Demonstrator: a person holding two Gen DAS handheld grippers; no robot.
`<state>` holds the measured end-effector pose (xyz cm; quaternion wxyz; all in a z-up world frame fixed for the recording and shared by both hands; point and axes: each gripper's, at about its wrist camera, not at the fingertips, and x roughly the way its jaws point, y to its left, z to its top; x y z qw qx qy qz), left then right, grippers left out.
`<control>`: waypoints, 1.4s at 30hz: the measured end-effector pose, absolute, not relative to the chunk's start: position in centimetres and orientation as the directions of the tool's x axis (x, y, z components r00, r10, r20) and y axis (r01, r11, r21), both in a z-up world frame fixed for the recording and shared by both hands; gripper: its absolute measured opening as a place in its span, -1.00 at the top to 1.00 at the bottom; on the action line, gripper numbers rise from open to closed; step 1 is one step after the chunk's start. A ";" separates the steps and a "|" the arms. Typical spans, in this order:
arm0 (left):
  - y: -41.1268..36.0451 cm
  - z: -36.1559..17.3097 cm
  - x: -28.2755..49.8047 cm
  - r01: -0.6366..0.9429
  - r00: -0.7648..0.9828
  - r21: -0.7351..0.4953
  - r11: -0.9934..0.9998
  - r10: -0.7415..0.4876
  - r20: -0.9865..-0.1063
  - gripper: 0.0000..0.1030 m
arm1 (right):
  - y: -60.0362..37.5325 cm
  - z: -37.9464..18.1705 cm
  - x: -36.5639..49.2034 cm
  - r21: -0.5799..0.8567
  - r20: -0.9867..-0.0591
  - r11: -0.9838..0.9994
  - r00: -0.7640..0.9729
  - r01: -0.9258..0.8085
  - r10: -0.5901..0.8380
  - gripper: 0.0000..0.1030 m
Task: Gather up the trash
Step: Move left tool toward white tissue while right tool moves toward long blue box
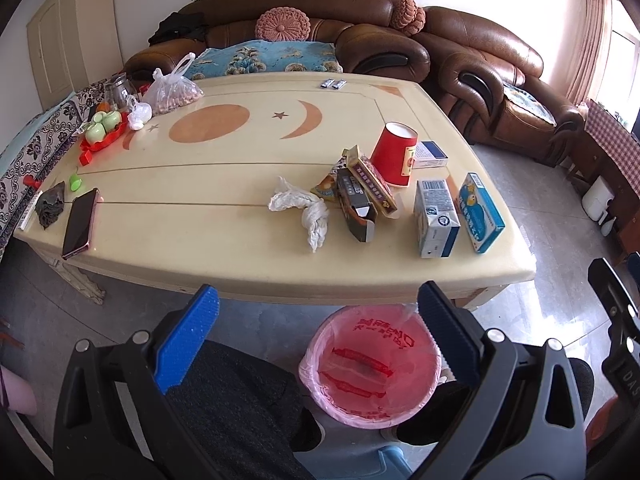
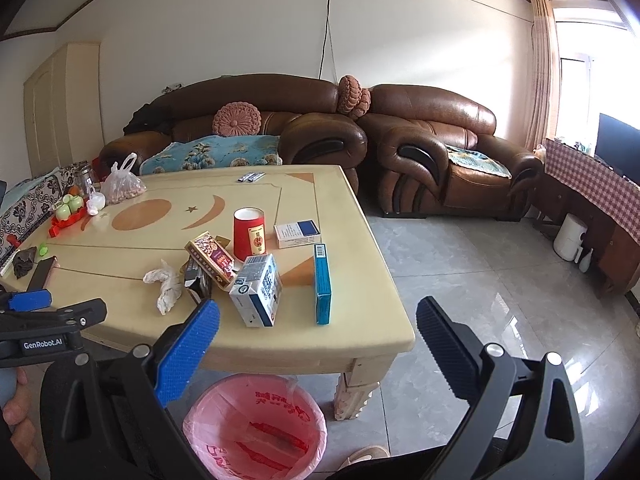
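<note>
Both your left gripper and right gripper hover with jaws wide, empty; start with the crumpled white tissue; pinch its middle, then drop it into the pink-lined round bin.

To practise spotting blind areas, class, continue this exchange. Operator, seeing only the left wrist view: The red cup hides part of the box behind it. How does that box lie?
Observer: The box lies flat on the table, with a gap between it and the red cup.
Operator: What holds the left gripper?
Observer: A hand wraps the handle of the left gripper, at the left edge of the right wrist view.
Operator: What is past the checked cloth on the right?
Observer: A dark screen stands behind the checked cloth.
</note>
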<state>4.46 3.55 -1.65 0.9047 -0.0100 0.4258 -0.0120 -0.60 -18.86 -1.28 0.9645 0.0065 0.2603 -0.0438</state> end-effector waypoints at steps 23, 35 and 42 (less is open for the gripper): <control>4.6 -5.3 11.6 -0.023 0.534 -0.070 0.997 -0.048 -0.844 -0.89 | -20.8 -3.9 7.5 -0.021 -0.560 0.995 0.824 0.094 -0.089 -0.87; 5.1 -7.7 15.0 -0.060 0.480 -0.078 0.995 -0.039 -0.877 -0.89 | -21.5 -6.1 11.1 -0.014 -0.595 0.995 0.799 0.099 -0.088 -0.87; 5.8 -9.5 17.2 -0.090 0.448 -0.073 0.993 -0.025 -0.894 -0.89 | -21.7 -7.8 13.3 -0.023 -0.627 0.996 0.775 0.090 -0.085 -0.87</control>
